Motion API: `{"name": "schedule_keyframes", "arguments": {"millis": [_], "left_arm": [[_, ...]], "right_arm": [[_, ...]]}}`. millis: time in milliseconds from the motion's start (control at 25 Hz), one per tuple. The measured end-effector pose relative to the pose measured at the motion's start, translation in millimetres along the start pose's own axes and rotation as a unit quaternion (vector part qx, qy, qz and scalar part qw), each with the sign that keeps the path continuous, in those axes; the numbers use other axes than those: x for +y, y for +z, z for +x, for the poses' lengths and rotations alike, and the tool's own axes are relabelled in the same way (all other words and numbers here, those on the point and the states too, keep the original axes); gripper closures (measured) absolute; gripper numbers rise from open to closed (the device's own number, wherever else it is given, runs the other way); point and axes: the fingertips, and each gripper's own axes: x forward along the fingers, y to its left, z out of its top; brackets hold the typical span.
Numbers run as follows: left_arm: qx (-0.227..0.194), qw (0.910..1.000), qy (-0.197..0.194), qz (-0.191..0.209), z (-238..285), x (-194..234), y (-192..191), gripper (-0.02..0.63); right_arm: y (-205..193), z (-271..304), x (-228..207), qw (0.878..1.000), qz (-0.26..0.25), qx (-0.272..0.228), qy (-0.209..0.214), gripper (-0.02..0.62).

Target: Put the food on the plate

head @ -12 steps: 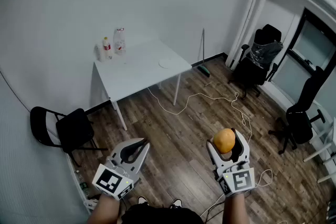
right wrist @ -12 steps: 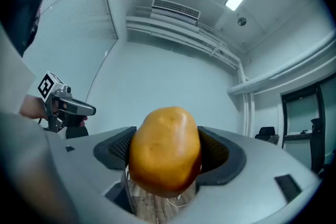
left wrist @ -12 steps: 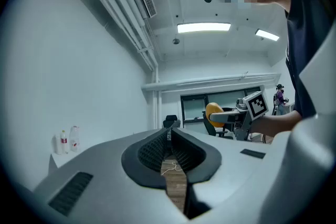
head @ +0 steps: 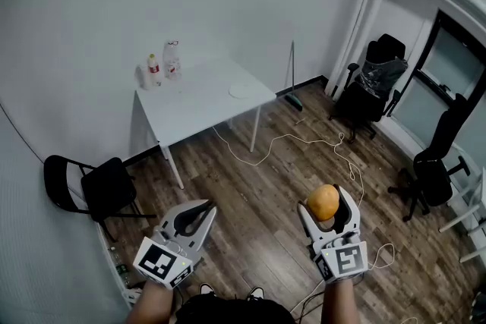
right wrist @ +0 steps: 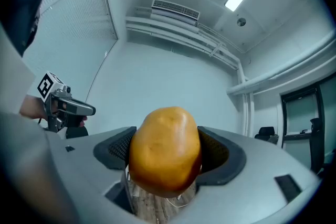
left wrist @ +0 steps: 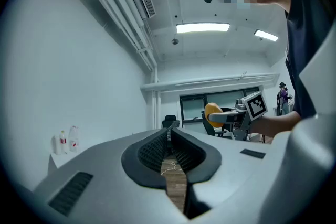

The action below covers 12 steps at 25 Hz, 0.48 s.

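Observation:
An orange, rounded piece of food sits between the jaws of my right gripper, which is shut on it; up close the food fills the gap, both pads pressing its sides. My left gripper is held low at the left, its jaws shut together with nothing in them. A small white plate lies on the white table far ahead, near its right corner. Both grippers are well short of the table, above the wooden floor.
Two bottles stand at the table's back left corner. A black folding chair is at the left, office chairs at the right. A white cable runs across the floor. A broom leans by the wall.

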Motion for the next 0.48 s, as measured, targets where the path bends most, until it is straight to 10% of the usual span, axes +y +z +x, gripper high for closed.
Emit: {"name": "schedule_keyframes", "arguments": {"millis": [480], "left_arm": [[0.015, 0.9997, 0.006, 0.017, 12, -22, -1, 0.565]], "right_arm": [[0, -12, -15, 1.0, 0.029, -0.01, 0.003, 0.221]]}}
